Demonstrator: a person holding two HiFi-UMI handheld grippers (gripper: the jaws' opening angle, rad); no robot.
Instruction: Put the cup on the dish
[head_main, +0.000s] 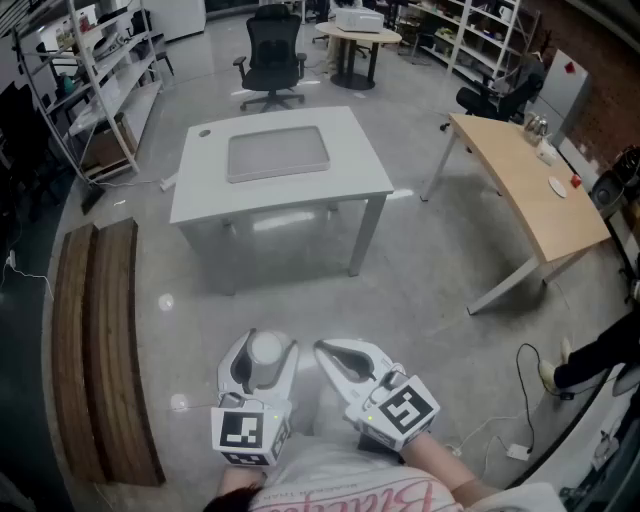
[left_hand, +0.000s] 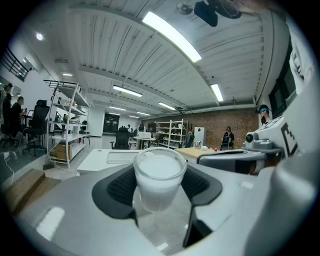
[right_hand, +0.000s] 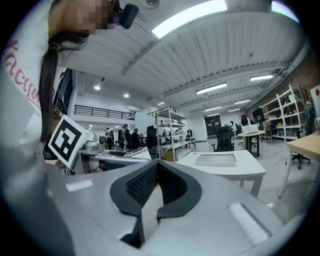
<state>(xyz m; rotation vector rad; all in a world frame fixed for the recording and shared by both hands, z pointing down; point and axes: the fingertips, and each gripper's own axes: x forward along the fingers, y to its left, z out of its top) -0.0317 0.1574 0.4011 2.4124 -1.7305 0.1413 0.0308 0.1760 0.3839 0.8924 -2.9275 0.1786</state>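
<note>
Left gripper (head_main: 264, 350) is clamped on a frosted plastic cup (left_hand: 159, 175). The 2 pads hug its lower half, it sits upright, and the rim pokes up above the jaws. Right gripper (head_main: 338, 360) is pinched closed w/ nothing in it, parked just beside the left 1.

The dish (head_main: 277, 153), a flat grey tray-looking thing, sits on the white table (head_main: 350, 165), well apart from both grippers w/ bare floor between. So imo the carry hasn't really got going yet.

What could go wrong:
- The cup looks thin and the grip is low, so any jolt on the way over could tip or pop it out.
- Squeezing harder to fix that prob just dents it.
- The right gripper is so close it could bump the cup if the hands drift together.
- The tray's edge looks slightly raised. Coming in too low could catch the cup base on it.
- Letting go before the base sits flat = cup falls over.

Can't tell if there's anything in the cup, btw.
</note>
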